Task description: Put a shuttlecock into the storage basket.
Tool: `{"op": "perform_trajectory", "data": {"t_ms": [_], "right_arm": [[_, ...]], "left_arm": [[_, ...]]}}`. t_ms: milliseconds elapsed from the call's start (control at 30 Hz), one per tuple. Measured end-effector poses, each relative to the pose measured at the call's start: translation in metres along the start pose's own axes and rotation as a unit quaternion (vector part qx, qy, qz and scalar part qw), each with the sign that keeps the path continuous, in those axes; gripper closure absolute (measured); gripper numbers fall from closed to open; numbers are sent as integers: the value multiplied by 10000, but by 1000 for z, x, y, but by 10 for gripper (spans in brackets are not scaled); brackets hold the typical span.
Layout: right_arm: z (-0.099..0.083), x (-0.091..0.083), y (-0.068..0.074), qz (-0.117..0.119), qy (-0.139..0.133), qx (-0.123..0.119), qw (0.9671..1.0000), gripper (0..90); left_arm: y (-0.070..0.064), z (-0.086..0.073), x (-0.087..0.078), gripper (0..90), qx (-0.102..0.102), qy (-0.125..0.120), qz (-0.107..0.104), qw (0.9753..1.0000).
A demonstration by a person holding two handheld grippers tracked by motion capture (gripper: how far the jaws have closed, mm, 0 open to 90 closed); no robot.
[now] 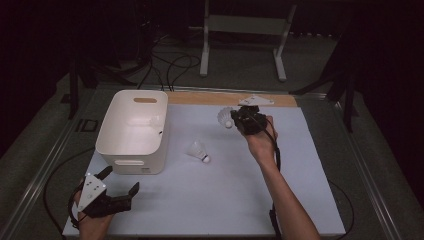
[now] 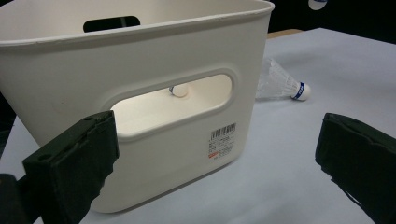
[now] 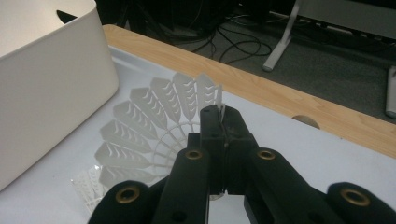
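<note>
1. Right gripper (image 1: pixel 239 119) raised over the far part of the white table mat (image 1: pixel 300 200), jaws shut tight on the feather skirt of a white shuttlecock (image 1: pixel 226 117).
2. In the right gripper view, the right gripper (image 3: pixel 219 123) pinching one edge of that shuttlecock (image 3: pixel 149 126), its feathers fanned out to the left of the jaws, close to the wall of the white plastic bin (image 3: pixel 51 84).
3. Left gripper (image 1: pixel 120 186) low at the near left corner of the mat, jaws spread wide and holding nothing, just in front of the bin (image 1: pixel 131 155).
4. Seen from the left gripper (image 2: pixel 215 163): bin (image 2: pixel 140 56) straight ahead, barcode label (image 2: pixel 222 141) beside its handle slot.
5. Second shuttlecock (image 1: pixel 198 151) lying on its side on the mat, just right of the bin, cork end toward the near side; same one (image 2: pixel 280 84) visible past the bin's corner.
6. Third shuttlecock (image 1: pixel 156 121) inside the bin, its cork (image 2: pixel 178 91) glimpsed through the handle slot.
</note>
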State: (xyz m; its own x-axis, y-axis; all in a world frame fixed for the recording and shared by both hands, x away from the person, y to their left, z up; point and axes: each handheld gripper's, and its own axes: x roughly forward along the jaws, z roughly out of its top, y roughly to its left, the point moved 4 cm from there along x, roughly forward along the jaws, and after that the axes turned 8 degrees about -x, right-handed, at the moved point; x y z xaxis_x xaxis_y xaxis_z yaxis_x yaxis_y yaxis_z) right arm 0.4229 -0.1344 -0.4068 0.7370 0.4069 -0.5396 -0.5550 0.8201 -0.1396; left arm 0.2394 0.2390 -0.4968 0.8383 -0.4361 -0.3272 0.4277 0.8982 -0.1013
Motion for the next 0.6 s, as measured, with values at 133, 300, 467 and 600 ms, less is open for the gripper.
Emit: {"op": "perform_trajectory", "data": {"t_ms": [133, 300, 467, 600], "right_arm": [[2, 0, 2, 17, -18, -18, 10000, 892], [6, 0, 5, 46, -42, -34, 10000, 892], [9, 1, 7, 62, -64, -78, 9999, 892], [11, 1, 10, 81, -78, -80, 9999, 892]], "left_arm": [[0, 0, 0, 0, -6, -4, -1, 10000], [0, 0, 0, 0, -2, -2, -5, 10000], [0, 0, 0, 0, -4, -2, -6, 10000], [0, 0, 0, 0, -10, -4, -11, 10000]]}}
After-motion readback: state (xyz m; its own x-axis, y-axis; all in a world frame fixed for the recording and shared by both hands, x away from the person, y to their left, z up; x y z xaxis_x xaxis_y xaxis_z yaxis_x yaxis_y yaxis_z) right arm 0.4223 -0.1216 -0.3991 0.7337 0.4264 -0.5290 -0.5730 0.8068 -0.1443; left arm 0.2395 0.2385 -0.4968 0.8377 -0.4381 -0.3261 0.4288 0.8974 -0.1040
